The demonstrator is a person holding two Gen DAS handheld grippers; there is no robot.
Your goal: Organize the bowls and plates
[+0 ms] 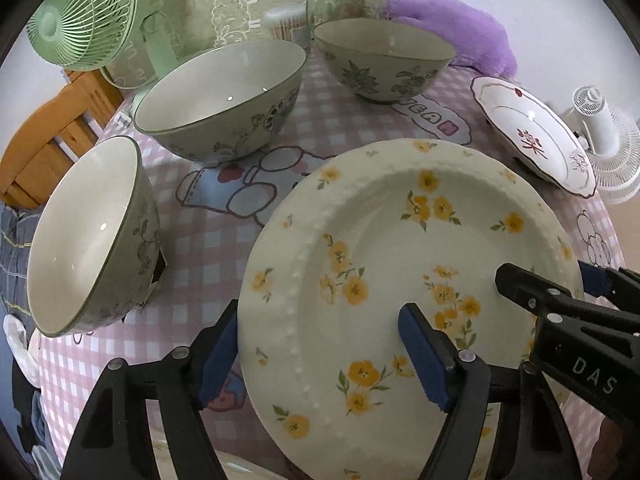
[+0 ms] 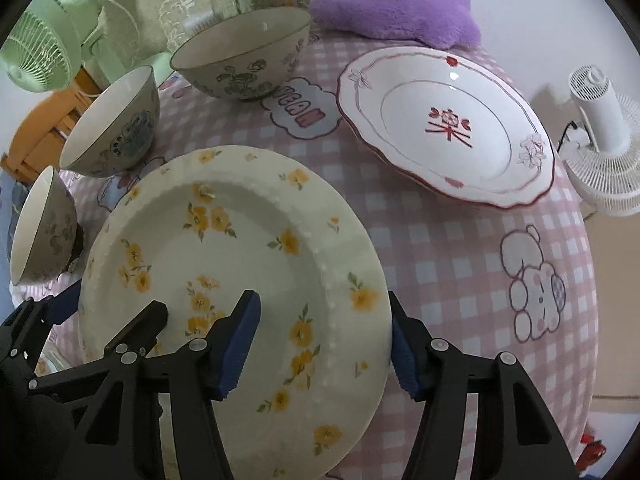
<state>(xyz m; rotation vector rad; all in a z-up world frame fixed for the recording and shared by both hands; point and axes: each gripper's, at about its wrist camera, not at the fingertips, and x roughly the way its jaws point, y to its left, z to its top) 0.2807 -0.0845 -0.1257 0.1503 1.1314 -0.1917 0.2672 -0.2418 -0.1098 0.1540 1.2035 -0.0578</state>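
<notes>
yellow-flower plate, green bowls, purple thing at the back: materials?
Yellow-flower plate: looks like glazed ceramic; smooth cream surface, beaded raised rim, printed flowers.
Green bowls: likely glazed ceramic too; sharp highlights on the glossy white insides, duller patterned outsides.
Purple thing: plush fabric; fuzzy, matte pile, soft rounded shape.

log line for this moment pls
left gripper: straddles rim of yellow-flower plate, grip unclear | right gripper: straddles opposite rim | red-trim plate: on table
</notes>
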